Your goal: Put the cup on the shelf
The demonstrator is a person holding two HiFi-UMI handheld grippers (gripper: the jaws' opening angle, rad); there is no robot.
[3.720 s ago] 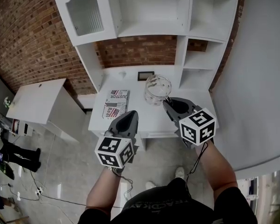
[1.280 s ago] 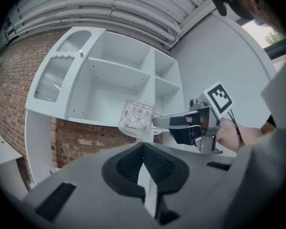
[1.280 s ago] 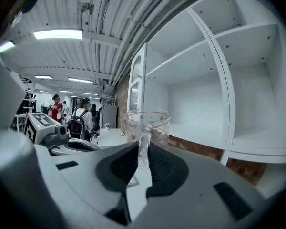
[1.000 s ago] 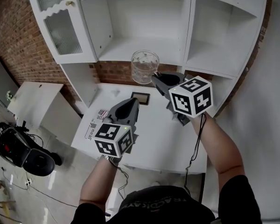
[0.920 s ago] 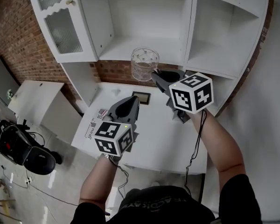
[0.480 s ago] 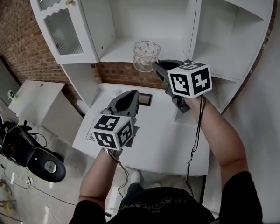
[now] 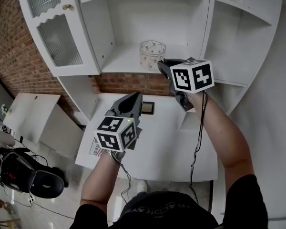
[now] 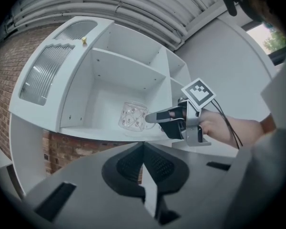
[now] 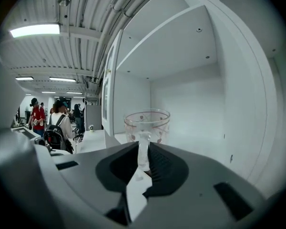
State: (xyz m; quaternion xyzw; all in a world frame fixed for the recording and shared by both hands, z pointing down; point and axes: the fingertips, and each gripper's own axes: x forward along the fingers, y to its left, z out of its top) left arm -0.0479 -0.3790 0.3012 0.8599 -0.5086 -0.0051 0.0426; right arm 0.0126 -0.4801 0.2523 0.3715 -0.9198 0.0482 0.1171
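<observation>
The clear glass cup with small red dots stands upright over the white shelf board of the middle compartment. Its base is at board level; I cannot tell whether it touches. My right gripper is shut on the cup's handle, reaching in from the right. In the right gripper view the handle sits pinched between the jaws, with the cup just beyond. The left gripper view shows the cup and the right gripper at the shelf. My left gripper hangs lower over the desk, shut and holding nothing.
A cabinet door with ribbed glass and a gold knob stands left of the compartment. A divider wall is close on the right. Below lie the white desk, a small dark frame and a magazine. People stand far off.
My right gripper has carried the cup up and forward, from in front of the shelf edge to over the shelf board. The left gripper has hardly moved.
</observation>
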